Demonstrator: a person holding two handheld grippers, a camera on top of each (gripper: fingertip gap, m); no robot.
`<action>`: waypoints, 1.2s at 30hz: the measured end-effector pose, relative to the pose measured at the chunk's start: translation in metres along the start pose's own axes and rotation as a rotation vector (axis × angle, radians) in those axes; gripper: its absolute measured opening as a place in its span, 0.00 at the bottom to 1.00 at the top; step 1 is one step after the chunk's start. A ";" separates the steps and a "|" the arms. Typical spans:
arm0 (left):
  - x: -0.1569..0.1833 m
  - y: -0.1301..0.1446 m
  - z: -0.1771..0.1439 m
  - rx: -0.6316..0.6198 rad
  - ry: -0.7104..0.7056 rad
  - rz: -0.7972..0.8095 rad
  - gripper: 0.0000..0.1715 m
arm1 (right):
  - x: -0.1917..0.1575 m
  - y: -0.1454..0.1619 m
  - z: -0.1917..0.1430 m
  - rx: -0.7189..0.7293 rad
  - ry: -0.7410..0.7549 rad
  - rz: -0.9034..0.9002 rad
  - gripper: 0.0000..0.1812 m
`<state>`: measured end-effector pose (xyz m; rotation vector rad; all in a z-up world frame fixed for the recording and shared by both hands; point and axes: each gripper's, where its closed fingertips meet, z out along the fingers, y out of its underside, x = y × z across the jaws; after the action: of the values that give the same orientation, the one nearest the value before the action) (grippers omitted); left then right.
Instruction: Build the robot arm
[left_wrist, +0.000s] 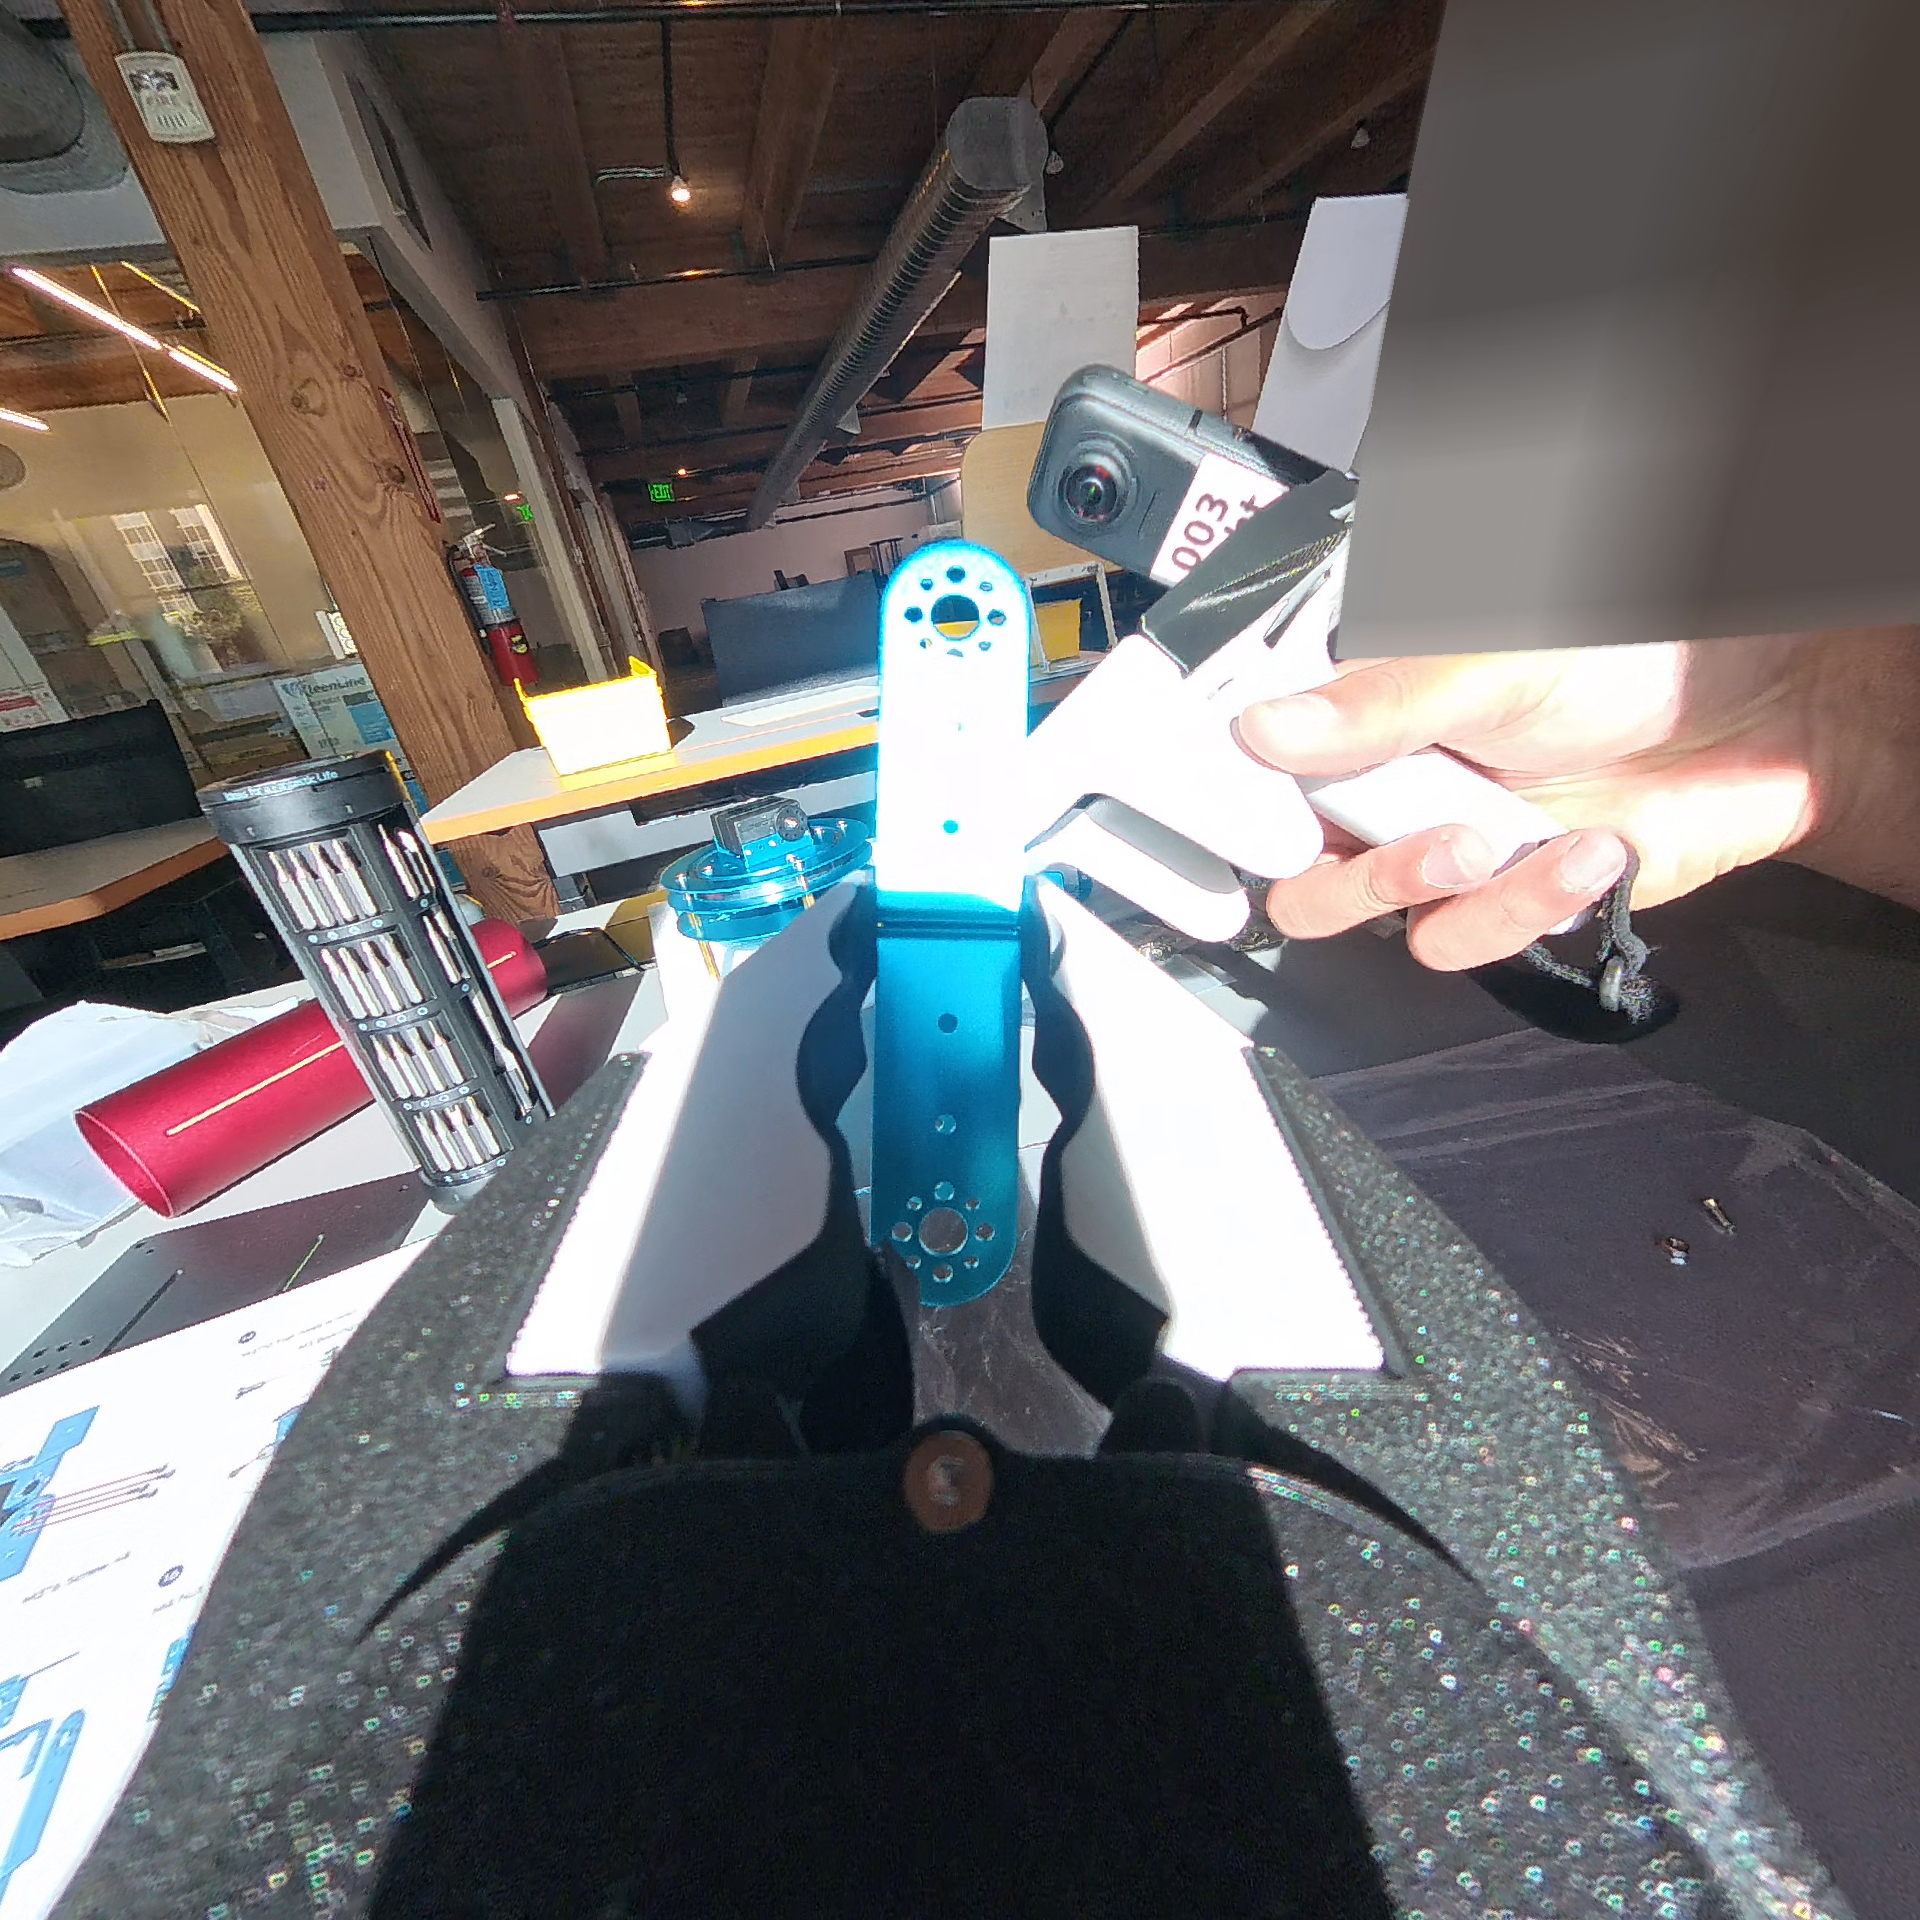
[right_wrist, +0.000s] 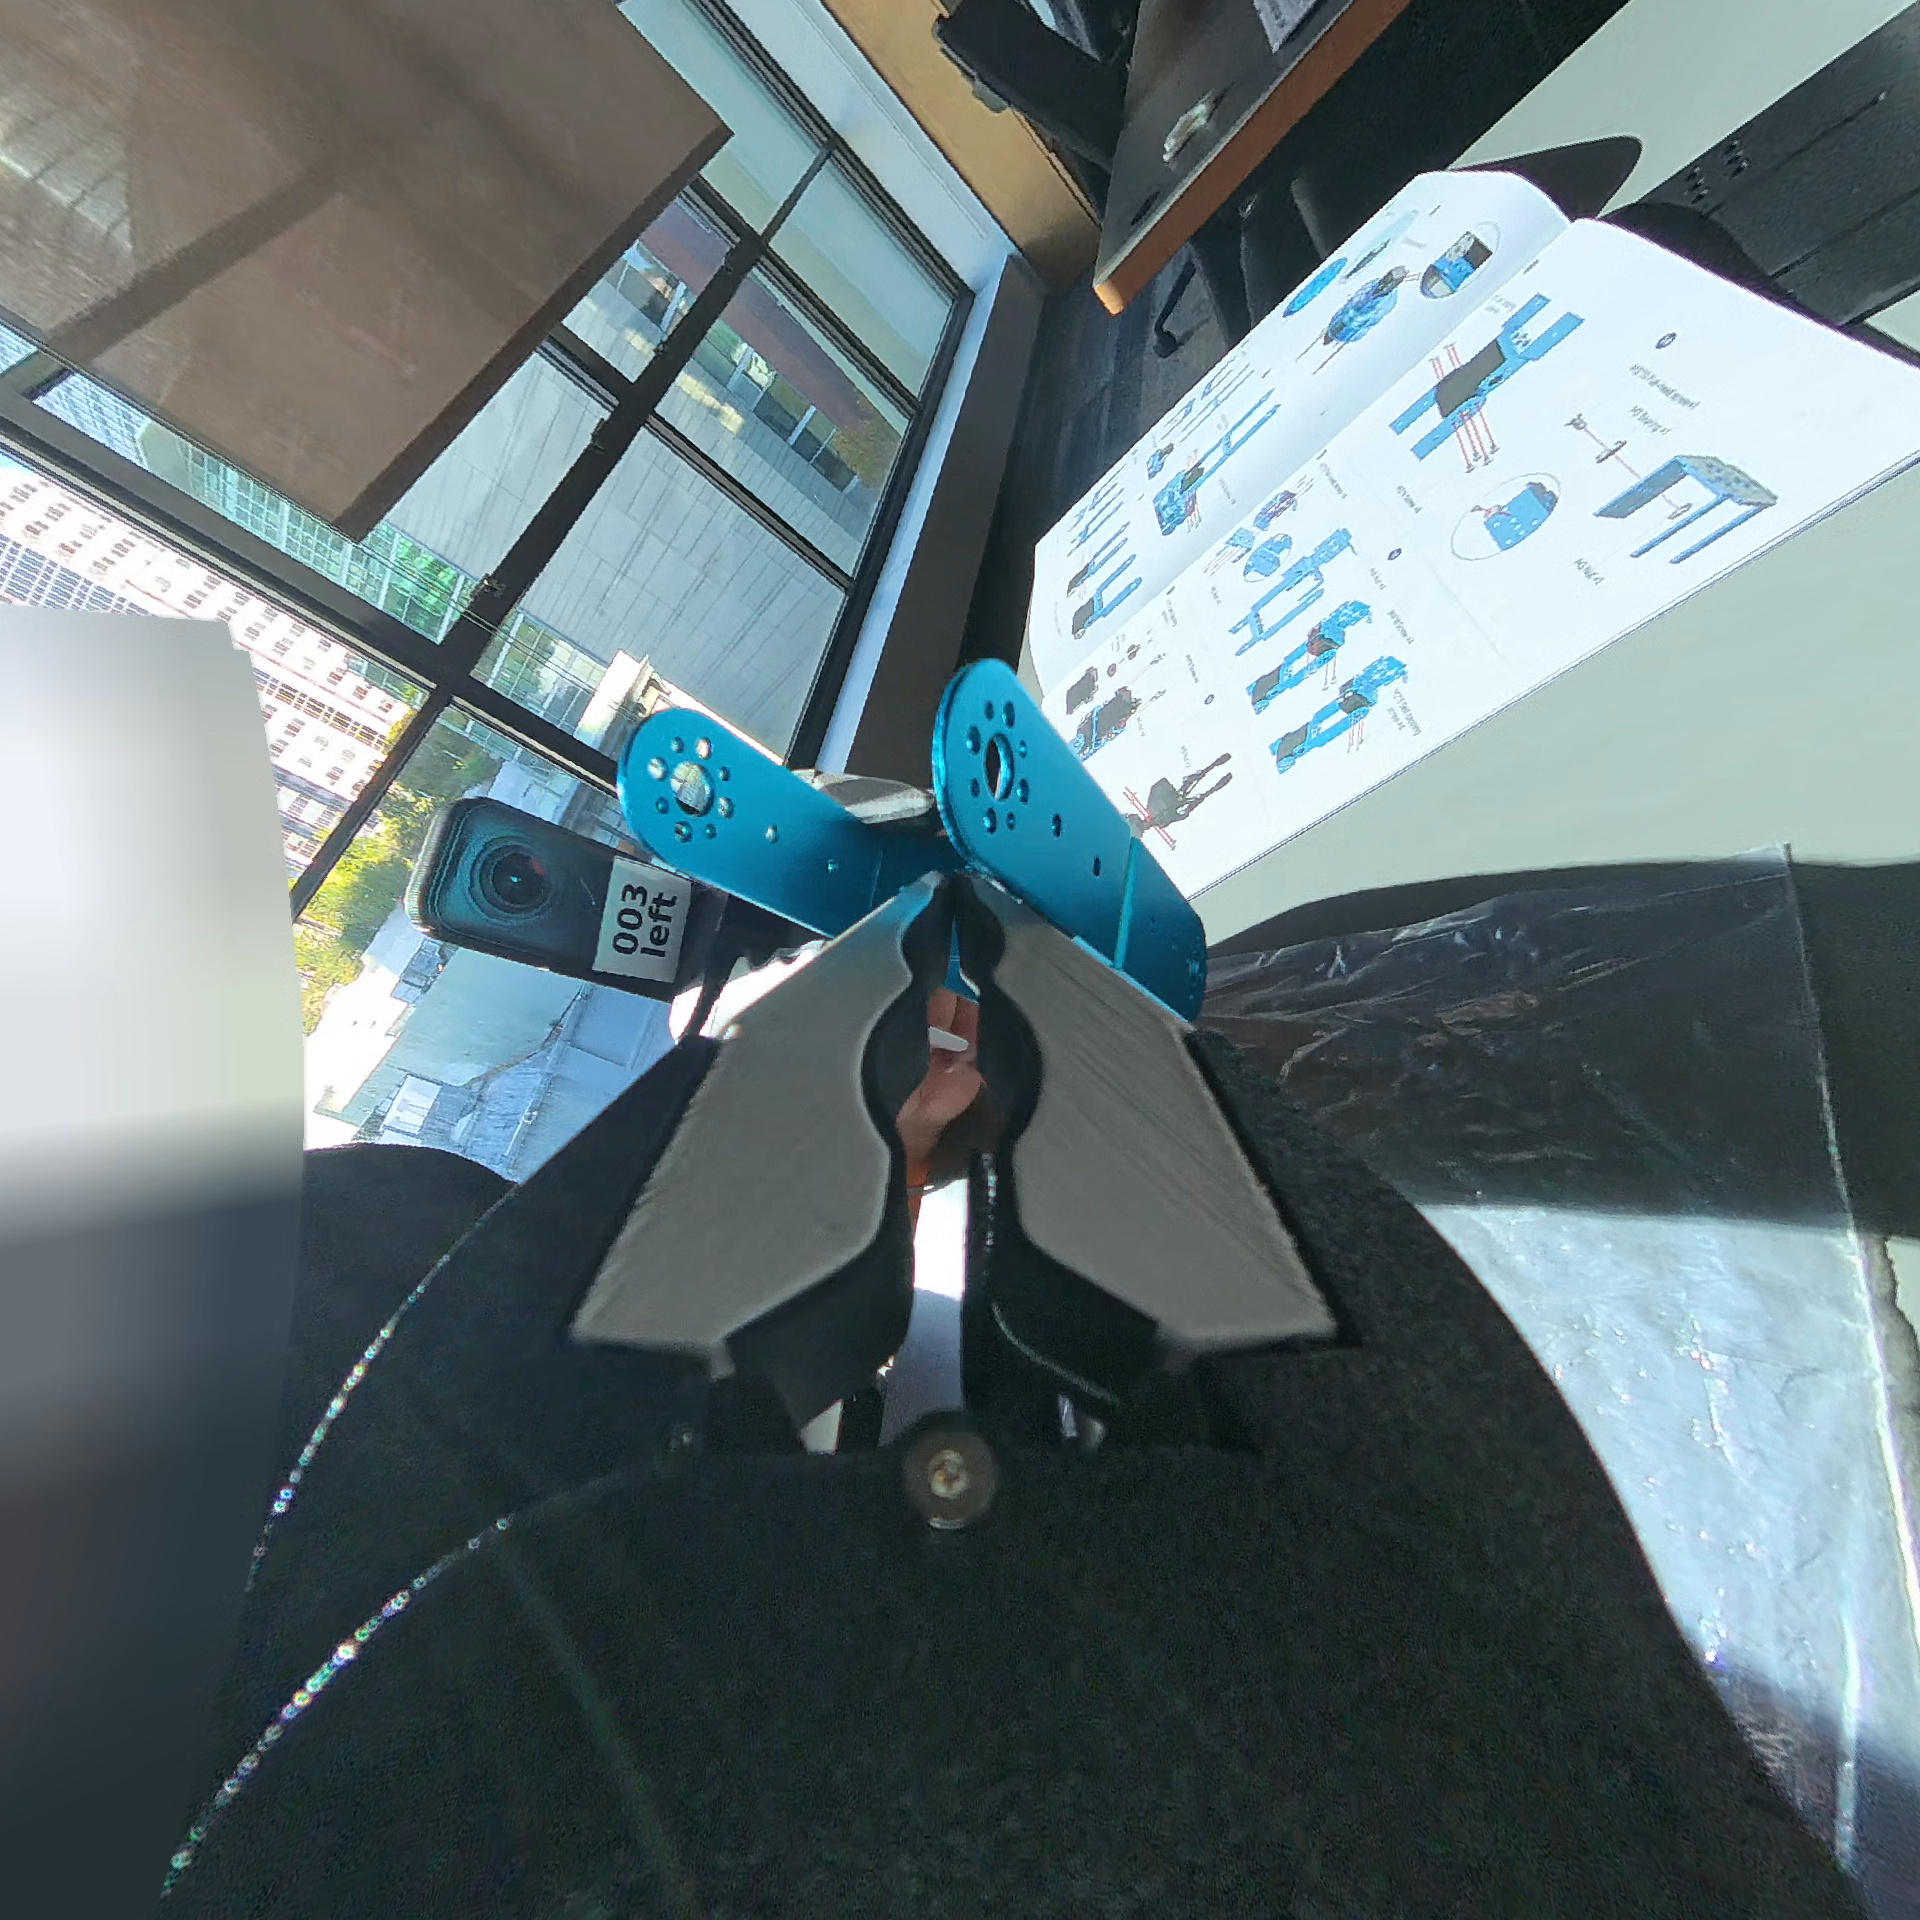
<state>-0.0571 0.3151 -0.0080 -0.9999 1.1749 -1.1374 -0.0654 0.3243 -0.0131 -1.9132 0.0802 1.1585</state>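
Observation:
A blue metal U-bracket (left_wrist: 945, 1049) with round hole patterns at both ends stands upright between the fingers of my left gripper (left_wrist: 945, 914), which is shut on it near its fold. My right gripper (left_wrist: 1044, 805), held by a hand (left_wrist: 1507, 790), comes in from the right and touches the bracket's sunlit upper arm at its right edge. In the right wrist view my right gripper (right_wrist: 940, 883) has its fingertips closed on the bracket (right_wrist: 1049, 821) between its two arms. The left gripper's silver fingertips (right_wrist: 873, 795) and its camera (right_wrist: 520, 883) show behind the bracket.
A black cylindrical bit holder (left_wrist: 374, 977) and a red tube (left_wrist: 291, 1081) lie left. An open instruction booklet (right_wrist: 1455, 499) lies on the table, also in the left wrist view (left_wrist: 94, 1507). A blue round assembly (left_wrist: 769, 857) sits behind. Small screws (left_wrist: 1714, 1210) lie on black plastic sheet (left_wrist: 1662, 1299).

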 end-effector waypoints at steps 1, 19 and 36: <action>0.000 0.000 0.000 0.001 0.000 -0.001 0.16 | 0.000 0.000 0.000 0.001 0.005 -0.008 0.00; -0.023 -0.026 -0.021 0.200 0.150 -0.422 0.15 | -0.016 -0.003 -0.014 -0.014 0.327 -1.288 0.30; -0.012 -0.032 -0.026 0.210 0.163 -0.327 0.15 | -0.023 0.022 0.024 -0.179 0.479 -1.709 0.36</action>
<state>-0.0871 0.3214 0.0214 -0.9717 1.0141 -1.5926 -0.1052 0.3197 -0.0145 -1.5085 -1.1771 -0.4516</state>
